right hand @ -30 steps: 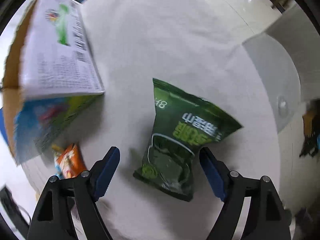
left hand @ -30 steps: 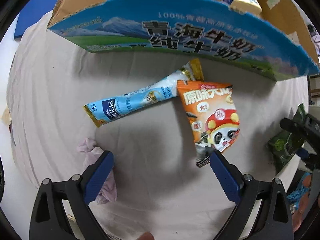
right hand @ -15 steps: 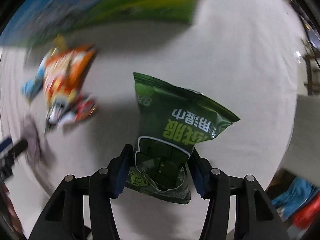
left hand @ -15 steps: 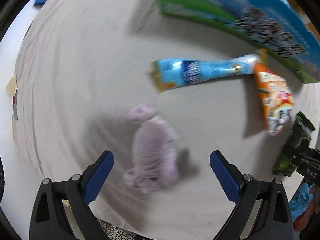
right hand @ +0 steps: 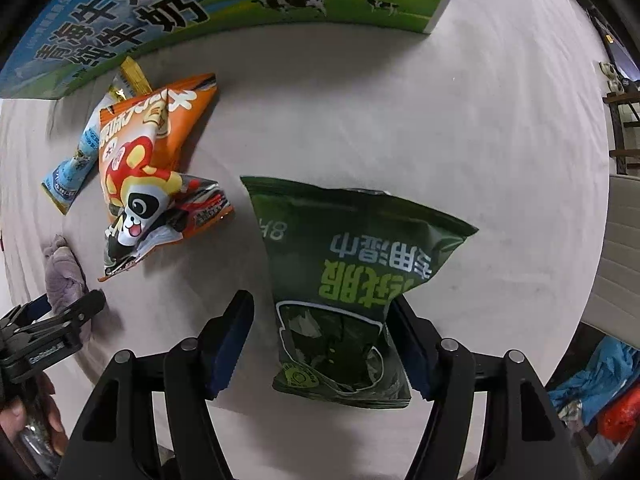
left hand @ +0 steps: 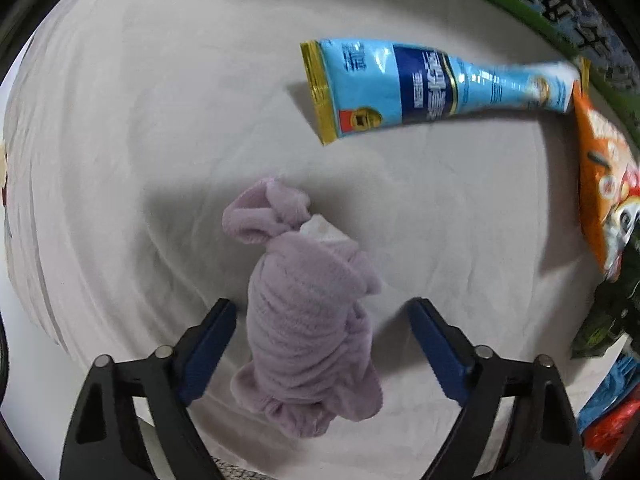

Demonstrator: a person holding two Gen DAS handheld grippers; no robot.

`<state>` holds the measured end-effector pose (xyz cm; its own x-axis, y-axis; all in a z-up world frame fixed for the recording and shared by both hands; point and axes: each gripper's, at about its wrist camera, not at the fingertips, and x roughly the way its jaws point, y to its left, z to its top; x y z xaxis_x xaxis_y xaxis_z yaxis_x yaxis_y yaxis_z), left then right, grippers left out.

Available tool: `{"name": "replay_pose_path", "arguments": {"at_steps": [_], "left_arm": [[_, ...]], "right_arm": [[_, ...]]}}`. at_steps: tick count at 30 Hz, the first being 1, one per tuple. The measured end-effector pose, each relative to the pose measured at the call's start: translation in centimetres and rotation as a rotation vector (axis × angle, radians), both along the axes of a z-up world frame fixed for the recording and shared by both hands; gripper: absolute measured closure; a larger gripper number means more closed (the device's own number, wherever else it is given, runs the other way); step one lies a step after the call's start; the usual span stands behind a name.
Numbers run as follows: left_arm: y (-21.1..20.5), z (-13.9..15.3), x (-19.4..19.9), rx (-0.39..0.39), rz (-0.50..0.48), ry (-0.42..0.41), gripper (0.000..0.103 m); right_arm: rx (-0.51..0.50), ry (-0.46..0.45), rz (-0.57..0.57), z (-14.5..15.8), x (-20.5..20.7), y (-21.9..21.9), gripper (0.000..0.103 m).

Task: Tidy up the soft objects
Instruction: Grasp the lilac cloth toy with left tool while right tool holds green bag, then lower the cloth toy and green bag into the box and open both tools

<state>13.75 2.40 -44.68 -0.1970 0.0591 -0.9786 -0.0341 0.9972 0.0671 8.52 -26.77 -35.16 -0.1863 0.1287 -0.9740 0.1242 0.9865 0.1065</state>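
A knotted purple cloth (left hand: pixel 308 312) lies on the pale bedsheet between the open fingers of my left gripper (left hand: pixel 320 344); the left pad is close to it, the right pad apart. It also shows in the right wrist view (right hand: pixel 64 276), with the left gripper (right hand: pixel 52 328) over it. A dark green wipes pack (right hand: pixel 344 284) lies between the fingers of my right gripper (right hand: pixel 324 344), which stands open; the right pad touches the pack and the left pad is apart. A blue tube pouch (left hand: pixel 428 88) and an orange panda snack bag (right hand: pixel 148 160) lie beyond.
A milk carton box (right hand: pixel 168 8) with blue and green print stands at the far side of the sheet. The orange bag (left hand: pixel 604 204) and green pack (left hand: pixel 608 316) sit at the right edge of the left wrist view. Clothes lie on the floor (right hand: pixel 600 384) at right.
My left gripper has swung left and down from the snack bags onto the purple cloth. My right gripper closed on the green pack half a second ago and now stands wider again.
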Motion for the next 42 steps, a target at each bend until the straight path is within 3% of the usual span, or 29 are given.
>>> {"name": "replay_pose_path", "arguments": {"at_steps": [5,9,16,18,26,34,42], "left_arm": [[-1.3,0.1,1.1,-0.013,-0.015,-0.014,0.044],[-2.6,1.0,1.5,0.011,-0.030,-0.027,0.067],[-2.3,1.6,1.6,0.012,-0.031,-0.048,0.070],[-0.5,5.7,0.2,0.008,-0.035,-0.061,0.070],[-3.6,11.3,-0.1,-0.042,-0.093,-0.144,0.070],[-7.7,17.3,0.9,-0.121,-0.152,-0.225,0.070],[-9.4,24.7,3.8,-0.206,-0.185,-0.345,0.069]], "right_arm": [[-0.007,0.008,-0.022,-1.6,2.3,0.3,0.033],[-0.040,0.008,-0.001,-2.3,2.1,1.5,0.034],[-0.080,-0.016,0.012,-1.9,1.4,1.8,0.058],[-0.075,-0.021,0.010,-2.0,1.1,1.6,0.061],[-0.031,-0.047,-0.004,-0.5,-0.1,1.7,0.065],[0.038,-0.139,-0.029,5.6,-0.6,0.7,0.066],[0.101,-0.304,-0.066,14.6,1.6,-1.8,0.066]]}}
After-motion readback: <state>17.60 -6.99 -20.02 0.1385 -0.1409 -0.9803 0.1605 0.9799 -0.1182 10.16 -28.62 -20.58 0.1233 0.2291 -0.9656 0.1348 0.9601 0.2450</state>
